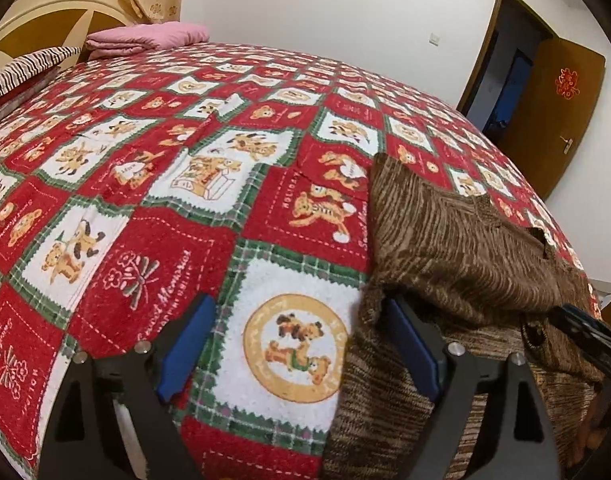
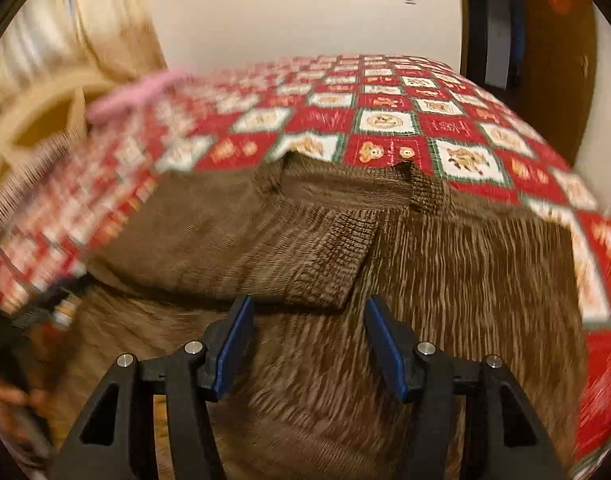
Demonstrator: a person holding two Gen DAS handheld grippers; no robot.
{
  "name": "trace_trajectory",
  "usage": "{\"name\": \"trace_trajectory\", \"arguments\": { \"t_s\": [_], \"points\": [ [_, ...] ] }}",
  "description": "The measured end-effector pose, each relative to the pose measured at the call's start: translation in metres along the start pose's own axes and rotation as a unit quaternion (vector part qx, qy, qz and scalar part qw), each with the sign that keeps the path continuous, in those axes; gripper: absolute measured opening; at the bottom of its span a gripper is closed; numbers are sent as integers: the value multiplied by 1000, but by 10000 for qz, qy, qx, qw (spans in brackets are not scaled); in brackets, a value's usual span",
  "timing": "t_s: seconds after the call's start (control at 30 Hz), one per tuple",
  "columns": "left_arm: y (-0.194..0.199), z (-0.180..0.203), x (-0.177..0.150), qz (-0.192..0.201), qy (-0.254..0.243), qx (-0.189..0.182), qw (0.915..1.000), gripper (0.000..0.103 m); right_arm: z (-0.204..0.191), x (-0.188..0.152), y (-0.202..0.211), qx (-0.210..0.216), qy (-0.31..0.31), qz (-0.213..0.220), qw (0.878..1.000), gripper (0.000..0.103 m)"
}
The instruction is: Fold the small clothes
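A brown knitted sweater (image 1: 457, 240) lies on the red, white and green bear-print blanket (image 1: 145, 216), filling the lower right of the left wrist view. The left gripper (image 1: 301, 344) stands spread wide, with bare blanket between its 2 blue pads; the right-hand pad (image 1: 411, 354) sits at the sweater's left edge, under a raised fold, nothing pinched. In the blurred right wrist view the sweater (image 2: 445, 264) fills the lower centre, 1 sleeve (image 2: 305, 252) folded across it. The right gripper (image 2: 309, 346) hangs parted just over the knit, below the sleeve's cuff, gripping nothing
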State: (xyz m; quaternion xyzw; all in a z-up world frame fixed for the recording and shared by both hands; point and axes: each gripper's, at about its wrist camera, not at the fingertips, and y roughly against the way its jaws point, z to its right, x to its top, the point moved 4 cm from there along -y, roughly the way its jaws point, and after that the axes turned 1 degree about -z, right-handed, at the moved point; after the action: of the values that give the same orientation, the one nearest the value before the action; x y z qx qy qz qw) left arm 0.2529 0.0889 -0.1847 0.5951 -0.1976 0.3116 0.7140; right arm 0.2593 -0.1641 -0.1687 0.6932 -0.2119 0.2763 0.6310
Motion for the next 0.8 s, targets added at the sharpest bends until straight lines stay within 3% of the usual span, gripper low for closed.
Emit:
{"name": "trace_trajectory", "arguments": {
  "t_s": [0.1, 0.13, 0.2, 0.27, 0.33, 0.37, 0.5, 0.67, 0.8],
  "points": [
    [0, 0, 0, -13, -17, 8, 10000, 91, 0, 11, -6, 360, -95, 5, 9993, 59],
    [0, 0, 0, -15, -14, 4, 10000, 91, 1, 15, -7, 526, -200, -7, 9984, 54],
    [-1, 0, 0, -20, -22, 8, 10000, 91, 4, 27, -3, 1196, -689, -51, 9904, 48],
    [0, -1, 0, -20, -17, 1, 10000, 91, 19, 42, 11, 2338, -1672, 221, 9576, 48],
    [0, -2, 0, -17, -4, -27, 10000, 92, 43, 47, 22, 2727, -2508, 549, 9272, 49],
    [0, -2, 0, -19, -4, -32, 10000, 92, 51, 46, 24, 2599, -2633, 580, 9272, 49],
    [0, -1, 0, -17, 1, -48, 10000, 92, 46, 28, 19, 1686, -1925, 165, 9666, 49],
    [0, 0, 0, -13, 2, -57, 10000, 93, 26, 7, 8, 1050, -1203, 26, 9872, 49],
    [-1, 0, 0, -14, 4, -60, 10000, 93, 11, 22, -15, 759, -678, 66, 9948, 49]
  ]
}}
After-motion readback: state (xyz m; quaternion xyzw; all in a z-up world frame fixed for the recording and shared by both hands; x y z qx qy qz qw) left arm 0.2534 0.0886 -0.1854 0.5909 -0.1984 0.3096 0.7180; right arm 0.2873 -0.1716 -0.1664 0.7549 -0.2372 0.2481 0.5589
